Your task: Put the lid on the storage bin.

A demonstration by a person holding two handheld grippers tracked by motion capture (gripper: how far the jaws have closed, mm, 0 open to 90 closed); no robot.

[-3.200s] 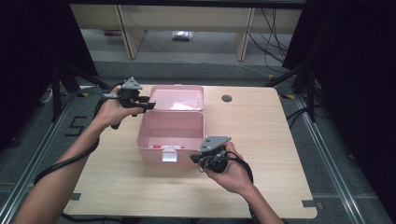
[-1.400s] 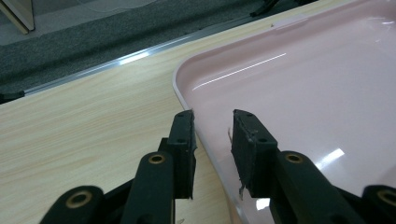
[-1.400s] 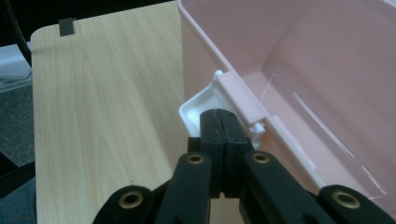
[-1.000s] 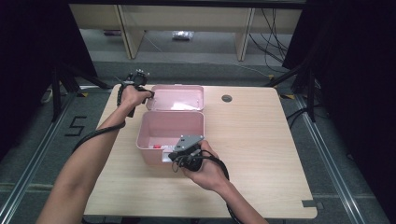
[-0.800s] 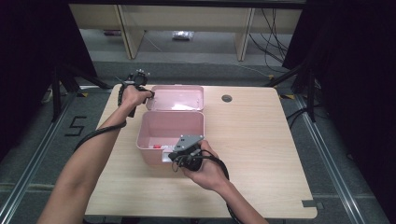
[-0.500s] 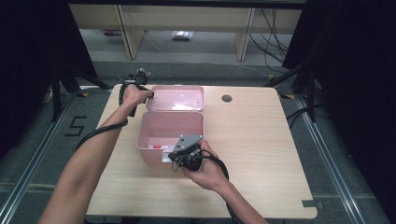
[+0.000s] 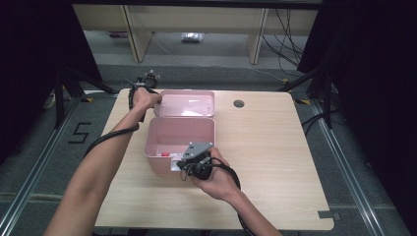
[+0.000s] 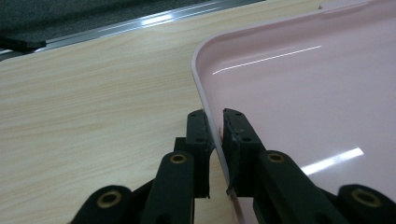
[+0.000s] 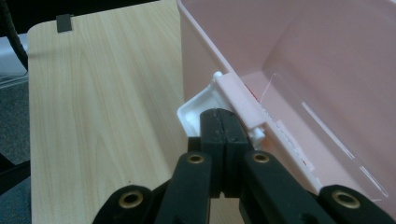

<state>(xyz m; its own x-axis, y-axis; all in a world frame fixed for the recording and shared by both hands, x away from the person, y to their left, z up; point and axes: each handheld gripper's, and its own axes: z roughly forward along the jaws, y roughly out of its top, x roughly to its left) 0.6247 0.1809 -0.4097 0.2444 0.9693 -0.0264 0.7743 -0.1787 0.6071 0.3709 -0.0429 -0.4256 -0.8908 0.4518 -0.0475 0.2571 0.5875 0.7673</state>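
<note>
With the left gripper [image 8: 214, 140] having just been closing onto the pink lid's rim [image 8: 203, 93] – pads about touching – swing the lid over gently while the right gripper [image 9: 218, 122] (jaws pressed together) steadies the box's white latch [image 9: 201, 108].

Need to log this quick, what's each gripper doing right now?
Left gripper: fingers just closing on the pink lid's rim.
Right gripper: shut, at the box's white latch.

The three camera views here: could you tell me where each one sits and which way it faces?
High view: fixed above the table, looking forward and down; both forearms, left gripper, right gripper.
Left gripper view: rides that gripper, looking along jaws just closing on the lid rim.
Right gripper view: rides that gripper, shut jaws at the white latch.
Shared: the pink box and tabletop.
</note>
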